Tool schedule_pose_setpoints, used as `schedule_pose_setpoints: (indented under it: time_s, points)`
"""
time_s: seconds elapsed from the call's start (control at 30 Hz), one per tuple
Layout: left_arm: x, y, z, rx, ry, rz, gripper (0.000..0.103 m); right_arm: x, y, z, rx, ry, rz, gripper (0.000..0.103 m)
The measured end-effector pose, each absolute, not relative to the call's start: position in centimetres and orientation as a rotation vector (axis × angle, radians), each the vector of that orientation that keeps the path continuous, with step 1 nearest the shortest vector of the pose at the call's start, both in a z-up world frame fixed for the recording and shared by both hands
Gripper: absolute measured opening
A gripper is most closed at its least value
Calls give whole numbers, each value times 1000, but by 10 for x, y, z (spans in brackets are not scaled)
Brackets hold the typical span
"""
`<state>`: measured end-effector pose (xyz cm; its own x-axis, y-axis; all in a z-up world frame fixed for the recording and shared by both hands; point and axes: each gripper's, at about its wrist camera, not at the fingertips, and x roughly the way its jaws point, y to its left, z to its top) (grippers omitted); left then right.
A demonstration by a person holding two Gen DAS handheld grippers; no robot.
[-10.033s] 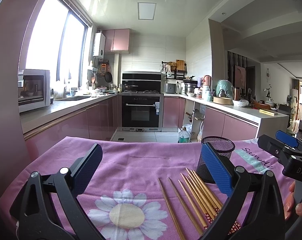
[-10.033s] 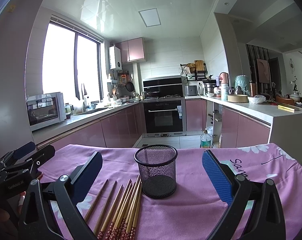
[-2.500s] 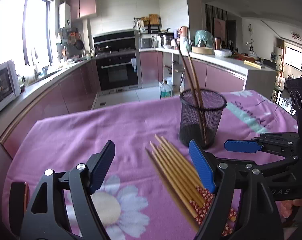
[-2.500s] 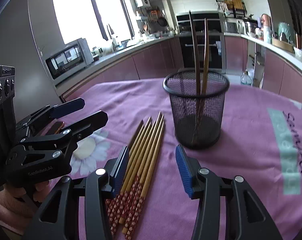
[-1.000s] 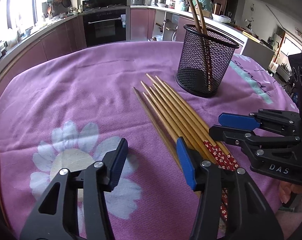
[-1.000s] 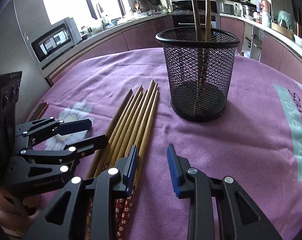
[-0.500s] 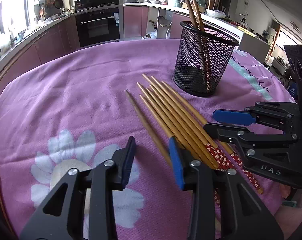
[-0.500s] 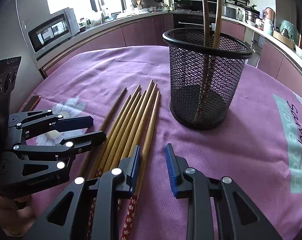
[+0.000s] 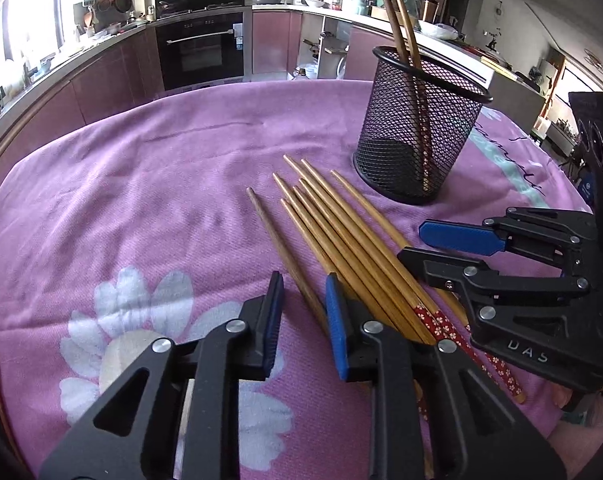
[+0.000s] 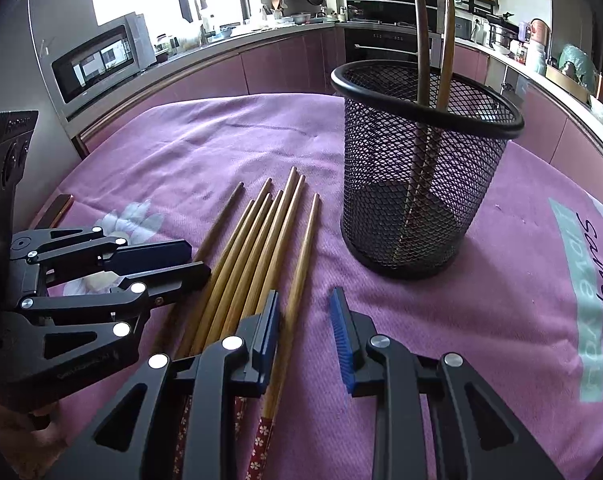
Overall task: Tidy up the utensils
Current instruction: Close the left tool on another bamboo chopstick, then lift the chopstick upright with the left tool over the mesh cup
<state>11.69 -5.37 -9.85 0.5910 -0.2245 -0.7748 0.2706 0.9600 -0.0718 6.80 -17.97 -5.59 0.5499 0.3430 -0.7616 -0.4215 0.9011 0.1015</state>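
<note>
Several wooden chopsticks [image 9: 341, 232] [image 10: 253, 240] with red flowered handles lie side by side on the purple cloth. A black mesh cup [image 9: 417, 128] [image 10: 417, 168] stands upright beyond them, with two chopsticks [image 9: 397, 12] [image 10: 421, 20] leaning inside. My left gripper [image 9: 303, 312] [image 10: 199, 259] straddles the leftmost chopstick [image 9: 277, 236]; its jaws are closing, with a gap still showing on both sides. My right gripper [image 10: 307, 324] [image 9: 411, 242] straddles the rightmost chopstick [image 10: 305, 248], which runs close to the left pad; a gap remains, so it is open.
The cloth [image 9: 141, 200] carries a white daisy print beside the left gripper. A thin reddish flat object [image 10: 57, 208] lies at the table's left edge. A hand [image 9: 581, 412] holds the right gripper. Kitchen counters and an oven stand behind the table.
The left jaws have narrowed around the leftmost chopstick. The outer chopsticks on each side now lie a little apart from the bundle. Both grippers have hardly shifted.
</note>
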Motion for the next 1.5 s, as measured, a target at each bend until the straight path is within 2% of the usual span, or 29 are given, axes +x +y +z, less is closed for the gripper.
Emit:
schedule_pose_setpoints:
  time_s: [0.1,0.2,0.37,1.0,1.37,1.5]
  points:
    - [116,-54,-99,47,890,-280,18,67,-179,-56,-96,877,447,23]
    - [116,-53,-99,40,887,-277,15,67,-180,-56,-93,877,448,16]
    - [114,-54,-100,33,884,-267,15,65,-178,-56,-99,877,460,8]
    - [112,-49,-98,-4,891,-254,9,58,-179,-51,-90,859,479,5]
    - [113,-51,-100,33,900,-247,14,54,-184,-46,-73,845,482,5]
    - [115,-51,-100,24,896,-240,9,52,-187,-42,-58,835,492,5]
